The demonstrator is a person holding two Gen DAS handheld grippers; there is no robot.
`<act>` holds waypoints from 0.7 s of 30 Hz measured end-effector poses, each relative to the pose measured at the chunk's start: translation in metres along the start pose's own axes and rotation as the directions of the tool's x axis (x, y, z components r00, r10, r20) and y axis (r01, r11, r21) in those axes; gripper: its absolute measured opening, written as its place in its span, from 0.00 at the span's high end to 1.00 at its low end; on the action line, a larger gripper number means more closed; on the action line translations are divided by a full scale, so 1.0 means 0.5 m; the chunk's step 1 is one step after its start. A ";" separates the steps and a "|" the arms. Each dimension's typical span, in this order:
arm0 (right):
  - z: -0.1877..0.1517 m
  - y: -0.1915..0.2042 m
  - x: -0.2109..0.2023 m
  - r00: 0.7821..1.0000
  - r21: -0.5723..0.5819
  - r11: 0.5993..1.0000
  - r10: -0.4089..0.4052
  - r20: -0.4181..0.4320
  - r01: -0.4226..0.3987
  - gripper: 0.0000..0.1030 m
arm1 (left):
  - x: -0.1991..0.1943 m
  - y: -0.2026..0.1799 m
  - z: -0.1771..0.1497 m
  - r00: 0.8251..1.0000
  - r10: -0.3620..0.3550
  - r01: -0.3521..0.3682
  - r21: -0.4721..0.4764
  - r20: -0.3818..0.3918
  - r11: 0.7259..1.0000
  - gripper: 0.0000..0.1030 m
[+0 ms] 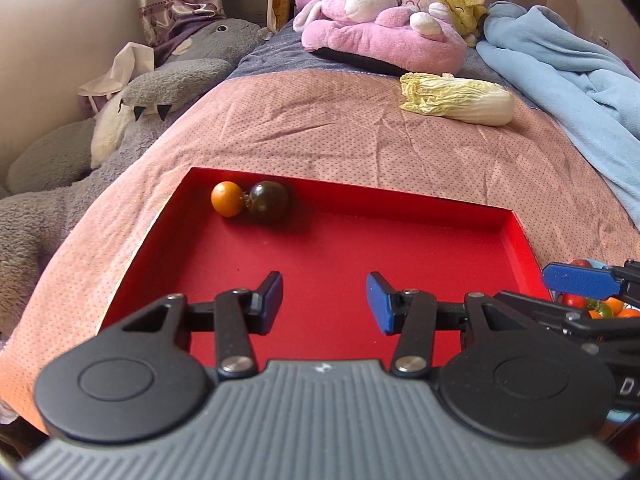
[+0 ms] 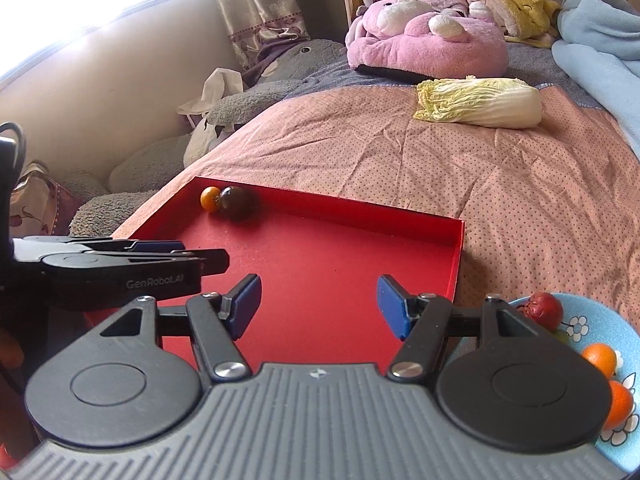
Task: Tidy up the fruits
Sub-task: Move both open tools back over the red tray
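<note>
A red tray [image 1: 516,236] [image 2: 456,248] lies on the bed. In its far left corner an orange tomato [image 1: 227,199] [image 2: 210,199] touches a dark tomato [image 1: 269,202] [image 2: 237,201]. My left gripper [image 1: 325,302] is open and empty above the tray's near part. My right gripper [image 2: 319,306] is open and empty above the tray's near right part. A blue bowl [image 2: 624,332] at the right holds a dark red fruit [image 2: 545,310] and two orange ones [image 2: 600,359]; in the left wrist view its fruits [image 1: 600,308] show behind the right gripper's blue finger.
A napa cabbage [image 1: 460,98] [image 2: 480,102] lies on the pink bedspread beyond the tray. A pink plush [image 1: 380,28] [image 2: 428,40], a grey plush [image 1: 180,72] and a blue blanket [image 1: 568,64] are farther back. The bed's left edge drops off beside the tray.
</note>
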State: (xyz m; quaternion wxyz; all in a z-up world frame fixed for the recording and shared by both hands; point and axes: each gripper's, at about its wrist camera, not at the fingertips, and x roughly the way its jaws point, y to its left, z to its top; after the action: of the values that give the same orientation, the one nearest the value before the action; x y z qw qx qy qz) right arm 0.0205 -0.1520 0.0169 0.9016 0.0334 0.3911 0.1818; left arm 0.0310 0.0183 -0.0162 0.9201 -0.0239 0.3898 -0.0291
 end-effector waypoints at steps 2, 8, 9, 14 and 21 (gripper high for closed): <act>0.010 -0.002 0.019 1.000 0.014 1.000 -0.006 -0.003 0.006 0.32 | 0.007 0.016 -0.003 1.000 -0.003 0.003 -0.009 -0.010 1.000 0.52; 0.046 0.018 0.075 1.000 0.031 0.999 0.014 -0.009 -0.013 0.33 | 0.029 0.048 -0.015 0.999 -0.005 0.004 -0.028 -0.035 1.000 0.52; 0.052 0.024 0.084 1.000 0.028 0.999 0.017 -0.009 -0.016 0.33 | 0.031 0.052 -0.017 0.999 -0.006 0.006 -0.027 -0.036 1.000 0.52; 0.077 0.064 0.139 0.999 0.017 0.999 0.042 -0.024 -0.041 0.33 | 0.041 0.068 -0.025 0.999 -0.014 0.013 -0.024 -0.042 1.000 0.52; 0.090 0.093 0.208 0.996 0.012 0.998 0.065 -0.062 -0.065 0.33 | 0.044 0.091 -0.022 0.998 -0.050 0.046 -0.072 -0.046 0.996 0.52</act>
State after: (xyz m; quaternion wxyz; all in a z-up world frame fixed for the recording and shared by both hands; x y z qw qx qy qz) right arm 0.1040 -0.0682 -0.0148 0.8824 0.0447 0.4186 0.2102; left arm 0.0398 0.0619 -0.0426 0.9082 -0.0652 0.4118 -0.0379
